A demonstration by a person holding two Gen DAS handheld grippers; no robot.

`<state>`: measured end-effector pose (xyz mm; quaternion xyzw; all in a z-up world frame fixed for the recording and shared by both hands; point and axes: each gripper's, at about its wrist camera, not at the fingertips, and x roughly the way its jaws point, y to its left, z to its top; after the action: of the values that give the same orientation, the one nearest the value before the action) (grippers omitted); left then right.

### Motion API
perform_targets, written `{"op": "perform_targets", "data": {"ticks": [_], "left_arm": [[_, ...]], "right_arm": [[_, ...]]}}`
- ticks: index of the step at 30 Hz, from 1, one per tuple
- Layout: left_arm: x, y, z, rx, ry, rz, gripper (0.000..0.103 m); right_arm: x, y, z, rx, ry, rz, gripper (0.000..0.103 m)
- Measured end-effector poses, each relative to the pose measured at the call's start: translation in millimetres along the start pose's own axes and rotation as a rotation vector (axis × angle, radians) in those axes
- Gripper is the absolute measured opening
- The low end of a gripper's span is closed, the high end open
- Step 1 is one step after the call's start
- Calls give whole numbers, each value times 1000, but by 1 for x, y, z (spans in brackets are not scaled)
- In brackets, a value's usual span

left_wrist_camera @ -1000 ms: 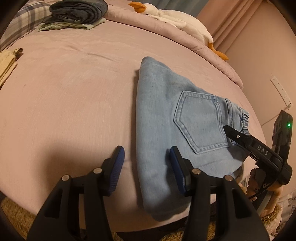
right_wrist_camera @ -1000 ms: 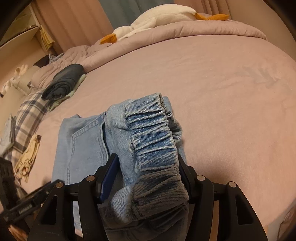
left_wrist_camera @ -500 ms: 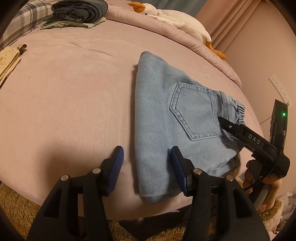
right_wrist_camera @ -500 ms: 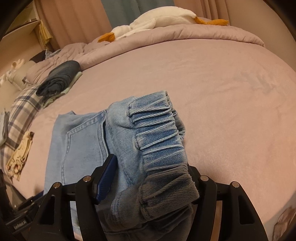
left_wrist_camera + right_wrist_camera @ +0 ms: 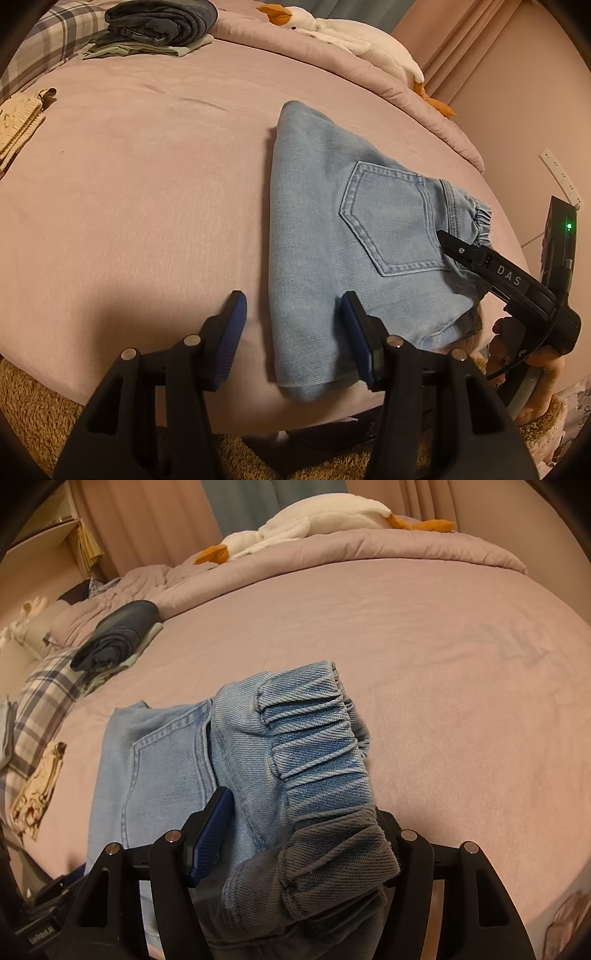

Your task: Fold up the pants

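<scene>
Light blue denim pants (image 5: pixel 332 240) lie folded on the pink bed (image 5: pixel 129 184), back pocket up, their near end at the bed's front edge. My left gripper (image 5: pixel 293 321) hovers open over that near end: one finger stands above the sheet, the other above the denim, and neither pad touches the cloth. My right gripper (image 5: pixel 458 251), held by a person's hand (image 5: pixel 517 350), grips the pants at their right side. In the right wrist view the gathered elastic waistband (image 5: pixel 314 738) bulges up between the fingers of this gripper (image 5: pixel 301 805) and hides its right finger.
A stack of folded dark clothes (image 5: pixel 159 26) and a white goose plush (image 5: pixel 351 33) lie at the far side of the bed. A plaid cloth (image 5: pixel 33 51) and a cream garment (image 5: pixel 18 122) sit at the left. A brown fuzzy rug (image 5: pixel 37 424) lies below the bed's edge.
The pants' near end, which hung over the bed's front edge, now lies a little farther onto the bed. Both grippers keep about the same pose.
</scene>
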<state>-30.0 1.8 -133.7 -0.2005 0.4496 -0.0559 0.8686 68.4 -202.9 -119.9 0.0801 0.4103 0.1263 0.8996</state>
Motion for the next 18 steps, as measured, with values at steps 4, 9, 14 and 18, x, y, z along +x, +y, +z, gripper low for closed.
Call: {"op": "perform_targets", "data": {"ticks": [4,9,14,18], "left_arm": [[1,1,1,1,2,-1,54],[2,3,2,12,4,-21,54],[1,3,2,13,2,-29,54],[1,2,3,11,11,-35,54]], "right_arm": [[0,-1,0,-3,0,5,65],[1,4,1,-3,7,-31,67],[2,9,3,18,13,-75,68],[1,12,1,17,6,-108,68]]}}
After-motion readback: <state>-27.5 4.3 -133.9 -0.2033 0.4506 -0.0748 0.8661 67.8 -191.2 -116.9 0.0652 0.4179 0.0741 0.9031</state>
